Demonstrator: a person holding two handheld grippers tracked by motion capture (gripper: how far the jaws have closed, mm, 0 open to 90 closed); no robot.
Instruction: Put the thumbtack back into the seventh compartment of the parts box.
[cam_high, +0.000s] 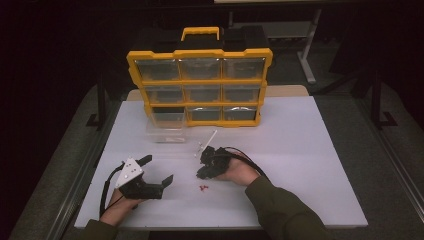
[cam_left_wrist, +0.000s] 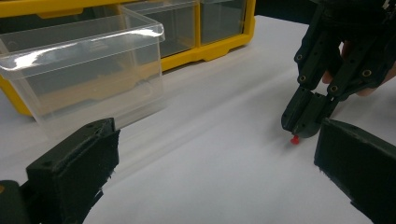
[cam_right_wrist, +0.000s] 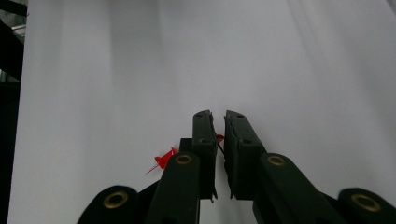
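Red push pins are what this is about, tiny plastic-headed ones lying on the white tabletop. Nearest the person, the left tool rests low on the tabletop with its jaws spread wide and nothing between them (just parked, from the look of it). A few loose pins lie a bit in front of the right hand. The right tool points down at the surface with its jaws nearly together, clenched on a red pin; in the left gripper view the pin's red head pokes out just under the tips, right at the tabletop. Another pin lies just beside the left jaw in the right gripper view, with its metal point sticking out.

These things should weigh nothing and be stiff, but they're small and round-headed, so they'll likely roll or squirt out of a sloppy pinch. Best bet is probably squeezing across the plastic head, not the thin needle, and keeping the grip square.

Farther back, a clear plastic drawer sits pulled out on the tabletop, well apart from the pins, right in front of its empty slot. Behind it stands the yellow organizer with rows of clear bins, the likely home for the pins.
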